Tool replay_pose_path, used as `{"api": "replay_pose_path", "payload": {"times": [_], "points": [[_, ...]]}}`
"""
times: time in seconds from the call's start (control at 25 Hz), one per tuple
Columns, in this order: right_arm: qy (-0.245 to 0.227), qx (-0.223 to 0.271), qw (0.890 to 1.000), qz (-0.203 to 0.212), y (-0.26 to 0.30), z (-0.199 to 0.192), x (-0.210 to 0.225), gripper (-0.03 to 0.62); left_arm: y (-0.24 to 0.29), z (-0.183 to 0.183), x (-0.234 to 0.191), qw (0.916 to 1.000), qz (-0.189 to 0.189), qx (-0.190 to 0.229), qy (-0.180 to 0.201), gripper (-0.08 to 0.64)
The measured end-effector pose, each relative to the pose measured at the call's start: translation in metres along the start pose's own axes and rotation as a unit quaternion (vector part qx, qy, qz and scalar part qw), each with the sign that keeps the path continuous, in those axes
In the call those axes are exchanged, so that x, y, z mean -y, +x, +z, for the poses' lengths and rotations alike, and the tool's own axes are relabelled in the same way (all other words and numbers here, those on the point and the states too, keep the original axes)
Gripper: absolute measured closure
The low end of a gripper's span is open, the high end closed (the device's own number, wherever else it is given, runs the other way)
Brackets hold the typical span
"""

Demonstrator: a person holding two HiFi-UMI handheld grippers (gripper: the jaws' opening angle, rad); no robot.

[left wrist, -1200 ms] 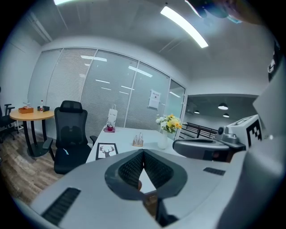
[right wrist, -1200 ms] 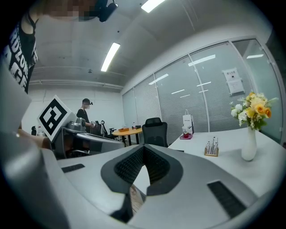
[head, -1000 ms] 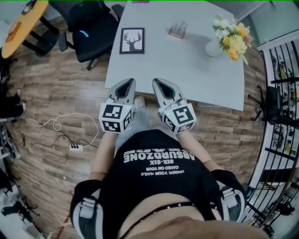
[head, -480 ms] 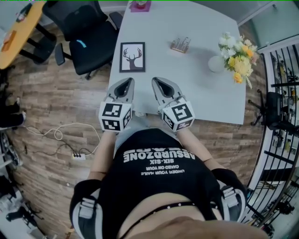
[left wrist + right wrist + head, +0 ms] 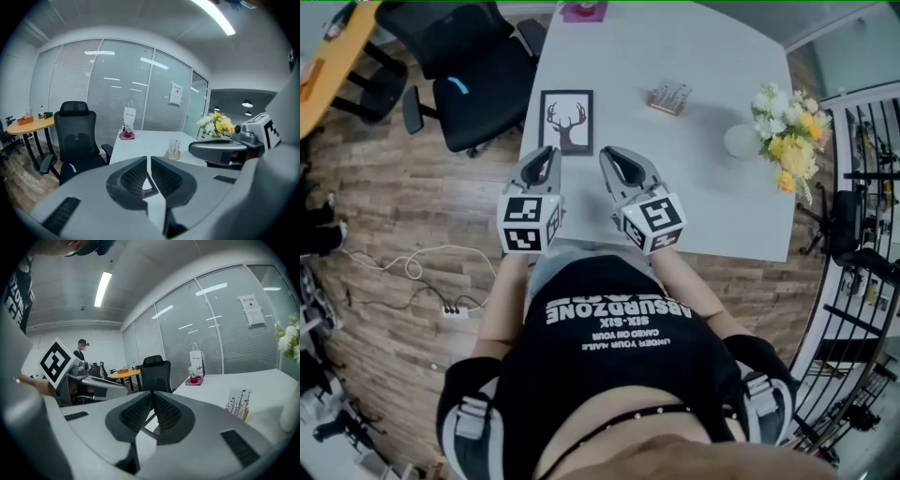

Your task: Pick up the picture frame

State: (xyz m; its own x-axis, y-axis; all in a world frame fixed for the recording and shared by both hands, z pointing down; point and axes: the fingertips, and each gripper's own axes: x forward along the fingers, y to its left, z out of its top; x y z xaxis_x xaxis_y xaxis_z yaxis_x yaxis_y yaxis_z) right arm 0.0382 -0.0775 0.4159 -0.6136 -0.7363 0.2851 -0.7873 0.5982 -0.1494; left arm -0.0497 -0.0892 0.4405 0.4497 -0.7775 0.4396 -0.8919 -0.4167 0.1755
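Note:
The picture frame (image 5: 566,122), black-edged with a deer silhouette, lies flat near the left edge of the pale grey table (image 5: 703,187). My left gripper (image 5: 547,153) hovers just short of the frame's near edge, jaws closed together and empty. A little to the right of the frame's near corner, my right gripper (image 5: 608,155) is over the table, also shut with nothing in it. In the left gripper view a corner of the frame (image 5: 149,191) shows below the closed left gripper (image 5: 147,157). The right gripper view shows the right gripper (image 5: 153,392) with the frame's edge (image 5: 149,430) beneath it.
A black office chair (image 5: 473,70) stands left of the table. A card holder (image 5: 668,97), a vase of flowers (image 5: 787,131) and a pink tray (image 5: 584,11) sit on the table. A cable and power strip (image 5: 450,309) lie on the wood floor; a black rack (image 5: 862,187) stands right.
Both grippers have moved forward from in front of the table to over its near edge, close to the frame. Their jaws stayed closed.

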Motion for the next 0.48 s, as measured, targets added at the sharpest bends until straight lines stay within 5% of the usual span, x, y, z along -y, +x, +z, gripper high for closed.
{"api": "replay_pose_path", "payload": {"times": [0.28, 0.48], "points": [[0.023, -0.034, 0.999, 0.017, 0.026, -0.017, 0.011, 0.494, 0.022, -0.004, -0.027, 0.9992, 0.033, -0.008, -0.021, 0.532], [0.031, -0.059, 0.998, 0.01, 0.044, -0.036, 0.025, 0.48, 0.042, -0.017, -0.041, 0.9983, 0.053, -0.025, -0.009, 0.445]]}}
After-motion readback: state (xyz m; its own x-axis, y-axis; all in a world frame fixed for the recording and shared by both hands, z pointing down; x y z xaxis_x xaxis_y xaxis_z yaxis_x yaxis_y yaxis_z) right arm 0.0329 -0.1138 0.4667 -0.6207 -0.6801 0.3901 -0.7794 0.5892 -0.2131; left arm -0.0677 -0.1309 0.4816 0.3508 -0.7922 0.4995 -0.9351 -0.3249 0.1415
